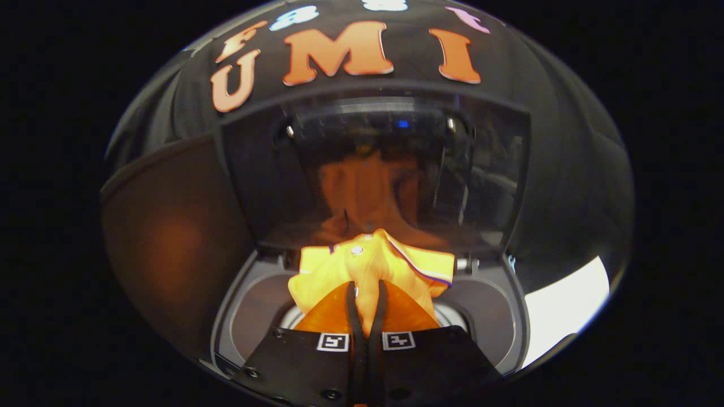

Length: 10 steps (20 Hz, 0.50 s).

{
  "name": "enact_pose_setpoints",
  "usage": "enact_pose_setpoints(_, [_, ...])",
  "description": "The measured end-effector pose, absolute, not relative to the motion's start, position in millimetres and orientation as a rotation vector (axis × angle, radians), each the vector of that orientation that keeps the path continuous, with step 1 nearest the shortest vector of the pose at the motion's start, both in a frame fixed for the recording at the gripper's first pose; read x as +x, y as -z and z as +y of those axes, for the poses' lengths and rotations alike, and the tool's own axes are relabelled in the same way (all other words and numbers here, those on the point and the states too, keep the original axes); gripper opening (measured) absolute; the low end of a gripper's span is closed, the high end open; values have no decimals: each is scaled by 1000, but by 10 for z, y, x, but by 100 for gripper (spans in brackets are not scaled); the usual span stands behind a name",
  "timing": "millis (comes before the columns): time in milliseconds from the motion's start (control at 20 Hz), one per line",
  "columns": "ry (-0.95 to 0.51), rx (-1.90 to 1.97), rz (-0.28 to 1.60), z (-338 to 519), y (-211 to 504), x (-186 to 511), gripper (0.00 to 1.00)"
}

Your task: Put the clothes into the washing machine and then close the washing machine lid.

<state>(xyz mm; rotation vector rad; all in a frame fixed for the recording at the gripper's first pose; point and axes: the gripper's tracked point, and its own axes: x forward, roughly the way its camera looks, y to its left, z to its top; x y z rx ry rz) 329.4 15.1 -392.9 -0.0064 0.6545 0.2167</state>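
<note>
My gripper (366, 294) is shut on a yellow-orange garment (367, 263) with a white snap and a purple-trimmed edge; a fold of the cloth is pinched between both fingers. The garment hangs bunched just above the round drum opening (452, 314) of the top-loading washing machine (254, 305). Beyond the garment, the machine's dark glass lid (373, 169) stands upright and open, mirroring the orange cloth. The lower part of the garment is hidden behind my fingers.
The lid's hinge (466, 263) sits at the back right of the machine's top. A bright white surface (565, 305) lies to the right of the machine. Dark booth cloth (169, 226) stands close on the left and behind.
</note>
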Motion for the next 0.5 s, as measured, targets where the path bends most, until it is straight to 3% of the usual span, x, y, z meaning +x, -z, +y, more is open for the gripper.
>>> enact_pose_setpoints(350, [-169, 4, 868, 32, 4596, 2951, 8])
enact_pose_setpoints(500, [-136, 33, 879, 0, 4623, 2918, 8])
